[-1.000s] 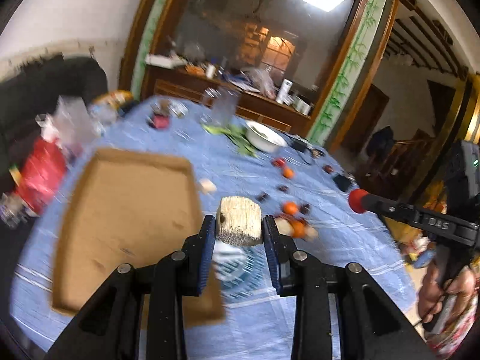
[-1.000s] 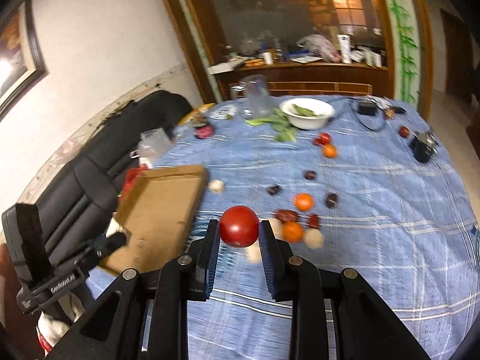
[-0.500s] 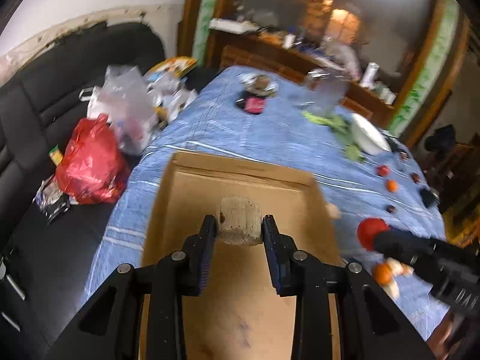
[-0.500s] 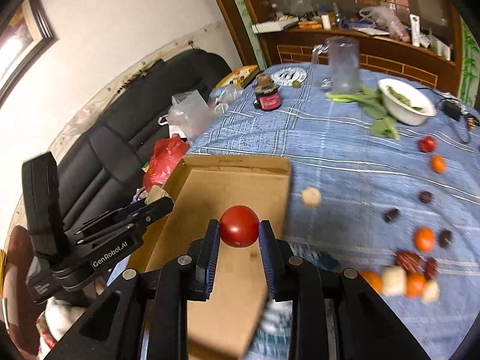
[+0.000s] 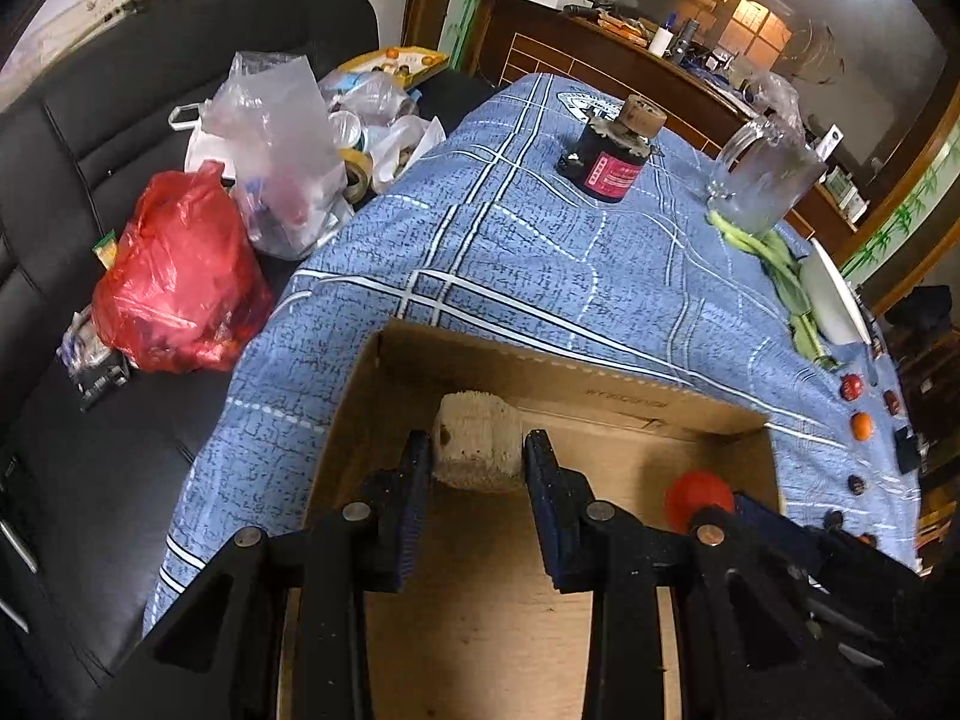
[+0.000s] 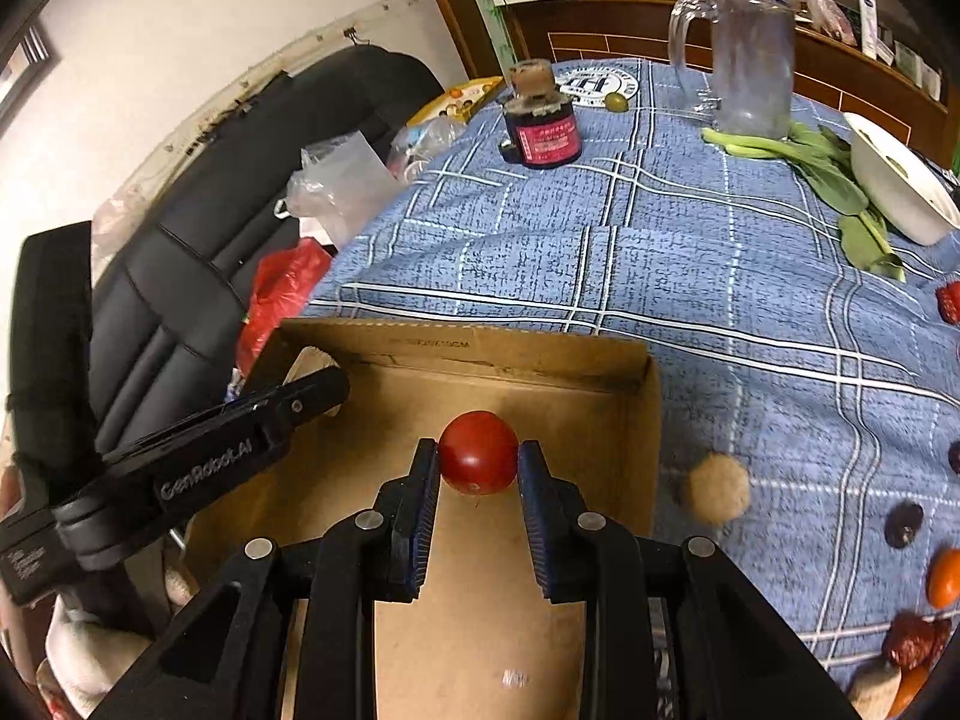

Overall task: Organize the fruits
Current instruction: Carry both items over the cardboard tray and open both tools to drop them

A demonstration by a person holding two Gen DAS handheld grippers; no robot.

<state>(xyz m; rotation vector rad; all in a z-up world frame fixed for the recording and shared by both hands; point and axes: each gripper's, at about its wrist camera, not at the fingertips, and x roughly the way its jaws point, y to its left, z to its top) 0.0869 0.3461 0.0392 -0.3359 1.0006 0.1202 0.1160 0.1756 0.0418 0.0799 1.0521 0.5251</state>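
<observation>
My left gripper (image 5: 478, 457) is shut on a pale, rough, round fruit (image 5: 477, 447) and holds it over the far left part of the shallow cardboard box (image 5: 606, 405). My right gripper (image 6: 478, 462) is shut on a red tomato (image 6: 479, 459) above the same box (image 6: 462, 354), toward its far right corner. The left view shows the tomato (image 5: 699, 495) at the right, behind the right gripper's finger. In the right view the left gripper's black body (image 6: 198, 468) crosses the box's left wall, with the pale fruit (image 6: 309, 360) partly hidden behind it.
Loose on the blue checked tablecloth (image 6: 690, 252) lie a beige ball (image 6: 717, 489), dark dates (image 6: 903, 525) and an orange (image 6: 945, 579). Farther back stand a dark jar (image 6: 543, 123), a glass mug (image 6: 747, 69), greens (image 6: 822, 165) and a white bowl (image 6: 900, 183). A black sofa (image 5: 108, 138) holds plastic bags (image 5: 180, 276).
Both grippers have swung left from over the scattered fruit and come down over the cardboard box, each still gripping its fruit. The box now fills the lower part of both views.
</observation>
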